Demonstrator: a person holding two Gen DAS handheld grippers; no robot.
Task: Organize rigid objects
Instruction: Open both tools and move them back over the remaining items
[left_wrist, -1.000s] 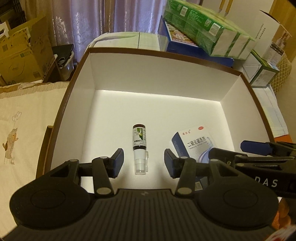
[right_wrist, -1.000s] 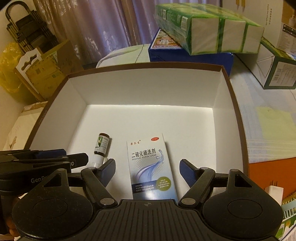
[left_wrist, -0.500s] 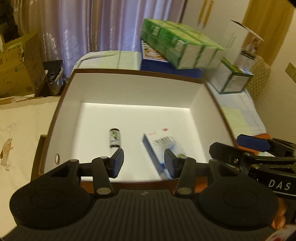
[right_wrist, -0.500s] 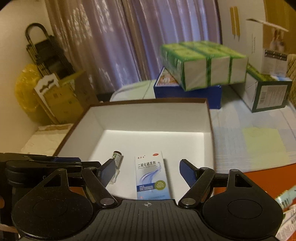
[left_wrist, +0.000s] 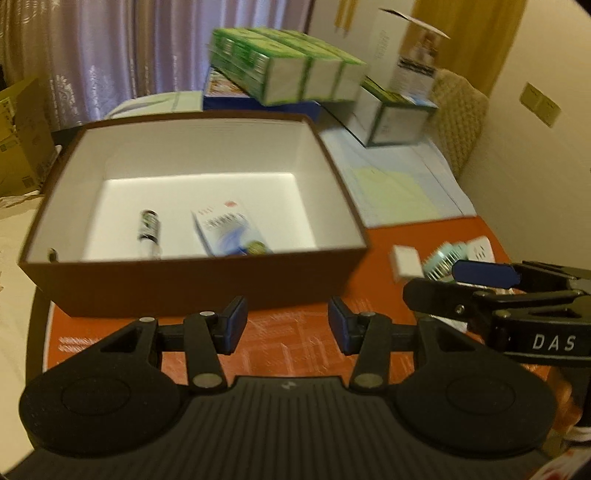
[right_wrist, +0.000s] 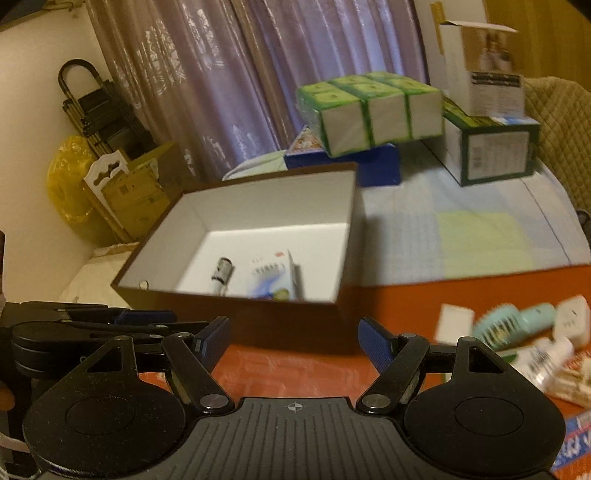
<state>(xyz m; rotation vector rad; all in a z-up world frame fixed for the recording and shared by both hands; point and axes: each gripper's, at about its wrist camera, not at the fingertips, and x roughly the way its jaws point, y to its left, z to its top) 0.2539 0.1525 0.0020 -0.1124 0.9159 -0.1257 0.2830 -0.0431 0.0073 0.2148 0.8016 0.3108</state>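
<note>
A brown box with a white inside (left_wrist: 192, 277) (right_wrist: 258, 314) stands on the orange table. In it lie a small spray bottle (left_wrist: 149, 230) (right_wrist: 221, 273) and a white-blue medicine carton (left_wrist: 227, 229) (right_wrist: 275, 277). My left gripper (left_wrist: 286, 325) is open and empty, in front of the box's near wall. My right gripper (right_wrist: 293, 341) is open and empty, also in front of the box; it shows at the right of the left wrist view (left_wrist: 480, 280). Loose items lie to the right: a teal mini fan (right_wrist: 513, 321), a white charger (right_wrist: 572, 319), a small white box (right_wrist: 455, 323), a tube (right_wrist: 543, 358).
Green tissue packs (right_wrist: 369, 110) on a blue box (right_wrist: 354, 162) and green-white cartons (right_wrist: 491, 147) stand behind the brown box. A pale cloth (right_wrist: 461, 236) covers the table's far right. Cardboard and a yellow bag (right_wrist: 66, 177) are at the far left.
Both grippers have pulled back and up out of the box, and both views now look at it from in front. The bottle and carton stay inside. The loose items at right came into view.
</note>
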